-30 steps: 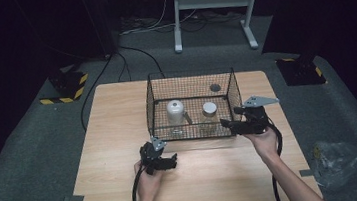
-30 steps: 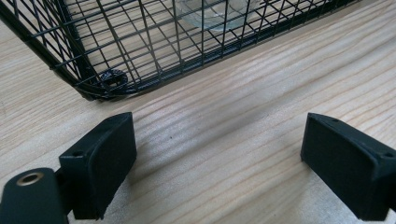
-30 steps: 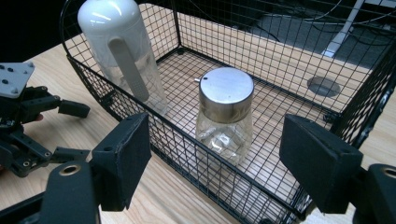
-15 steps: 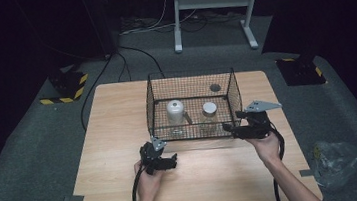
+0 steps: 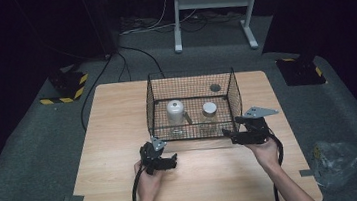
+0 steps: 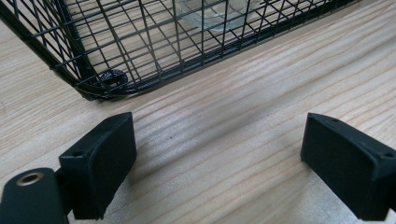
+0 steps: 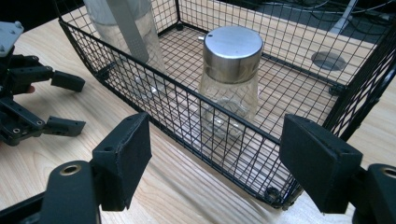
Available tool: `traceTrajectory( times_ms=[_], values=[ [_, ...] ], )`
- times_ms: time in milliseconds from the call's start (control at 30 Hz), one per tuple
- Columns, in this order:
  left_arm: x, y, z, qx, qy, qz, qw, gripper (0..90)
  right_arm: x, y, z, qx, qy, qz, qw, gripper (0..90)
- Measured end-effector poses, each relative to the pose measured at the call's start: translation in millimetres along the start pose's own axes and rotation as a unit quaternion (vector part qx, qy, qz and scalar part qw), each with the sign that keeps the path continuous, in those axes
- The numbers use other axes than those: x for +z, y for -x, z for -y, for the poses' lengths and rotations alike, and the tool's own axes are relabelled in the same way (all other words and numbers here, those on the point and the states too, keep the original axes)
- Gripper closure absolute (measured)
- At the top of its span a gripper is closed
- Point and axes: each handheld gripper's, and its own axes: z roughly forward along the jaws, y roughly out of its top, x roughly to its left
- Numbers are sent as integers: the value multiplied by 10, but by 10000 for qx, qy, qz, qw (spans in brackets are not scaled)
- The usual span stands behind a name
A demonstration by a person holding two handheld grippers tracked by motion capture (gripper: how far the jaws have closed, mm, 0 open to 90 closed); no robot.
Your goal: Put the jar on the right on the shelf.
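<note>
Wire basket [image 5: 190,81] sits mid-frame on table [image 5: 105,188], long axis left-right, w/ two jars upright inside: tall jar [image 5: 176,114] left, lidded jar [image 5: 209,114] right. Left gripper [image 5: 165,162] & right gripper [image 5: 231,136] below basket, both w/ jaws apart, holding nothing.

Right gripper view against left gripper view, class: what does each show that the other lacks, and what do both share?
Right gripper view alone: a glass jar with a metal lid standing in the wire basket, a taller container with a grey handle beside it, and the left tool lying open on the wood. Left gripper view alone: the basket's corner foot up close. Both share: the basket's mesh, the wooden table, and open black jaws gripping nothing.
</note>
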Motion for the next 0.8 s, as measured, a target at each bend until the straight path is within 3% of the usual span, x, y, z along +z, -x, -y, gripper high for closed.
traceTrajectory(
  times_ms=[800],
  values=[
    [0, 1, 0, -3, 2, 0, 10000, 105, 158, -42, 309, -59, -380, 130, 9992, 248]
  ],
)
